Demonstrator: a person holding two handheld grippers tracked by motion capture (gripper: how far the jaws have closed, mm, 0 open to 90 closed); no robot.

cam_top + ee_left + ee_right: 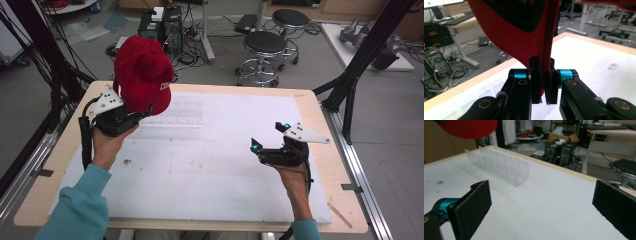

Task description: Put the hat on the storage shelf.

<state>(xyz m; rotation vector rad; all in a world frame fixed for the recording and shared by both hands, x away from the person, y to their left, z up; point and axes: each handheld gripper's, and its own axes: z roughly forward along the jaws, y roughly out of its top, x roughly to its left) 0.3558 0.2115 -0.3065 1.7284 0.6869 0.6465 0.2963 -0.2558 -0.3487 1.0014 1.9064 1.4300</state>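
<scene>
Left gripper view has the left gripper (543,85) clenched on the edge of a red cap (516,35), which hangs lifted above the far left corner of the table (320,112). Its partner, the right gripper (270,137), waits spread wide and empty near the right edge. A clear plastic rack (499,165) stands between them. Likely the cap is mid-carry; next it wants lowering somewhere, perhaps toward the rack.

Cap (142,75) above table's (310,100) far left, divider tray (175,117) just right.
</scene>
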